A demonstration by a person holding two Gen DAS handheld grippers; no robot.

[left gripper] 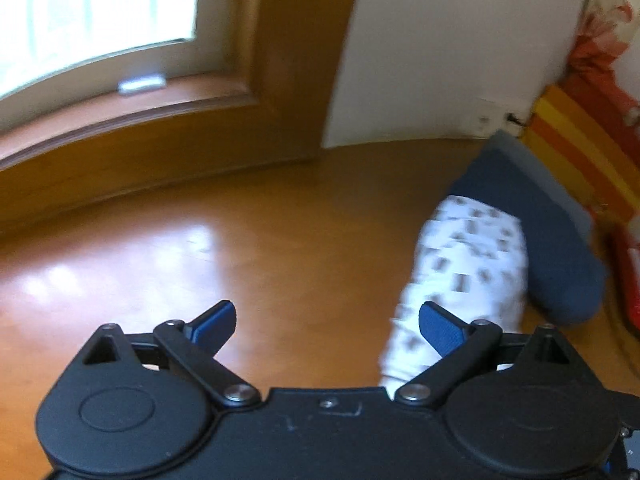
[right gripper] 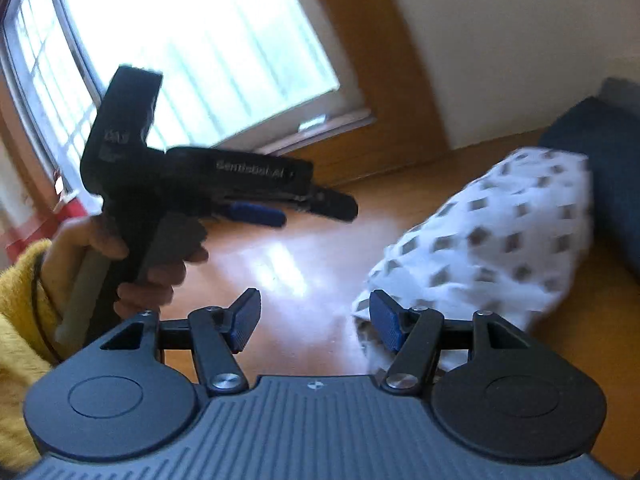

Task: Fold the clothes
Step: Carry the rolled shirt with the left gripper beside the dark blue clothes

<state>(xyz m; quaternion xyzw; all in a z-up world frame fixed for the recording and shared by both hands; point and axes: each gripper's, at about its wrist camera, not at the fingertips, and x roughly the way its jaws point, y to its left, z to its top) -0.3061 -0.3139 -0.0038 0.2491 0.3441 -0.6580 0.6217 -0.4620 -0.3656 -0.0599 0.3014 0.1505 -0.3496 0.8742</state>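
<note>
Right gripper point(right gripper: 315, 322): nearest, fingers spread wide, nothing between them, above the wooden floor point(right gripper: 280, 280).
Left gripper point(left gripper: 326, 322): fingers spread apart, empty; held by a hand point(right gripper: 132, 264) in a yellow sleeve point(right gripper: 20, 320) at the left of the right wrist view.
White patterned garment point(right gripper: 492, 240): bunched on the floor, just past the right finger of each gripper, lying partly on a dark blue cushion point(left gripper: 552, 232).
Striped orange fabric point(left gripper: 576, 160): beyond the cushion, at the wall.
Window point(left gripper: 92, 20): farthest, above the wooden sill.
</note>
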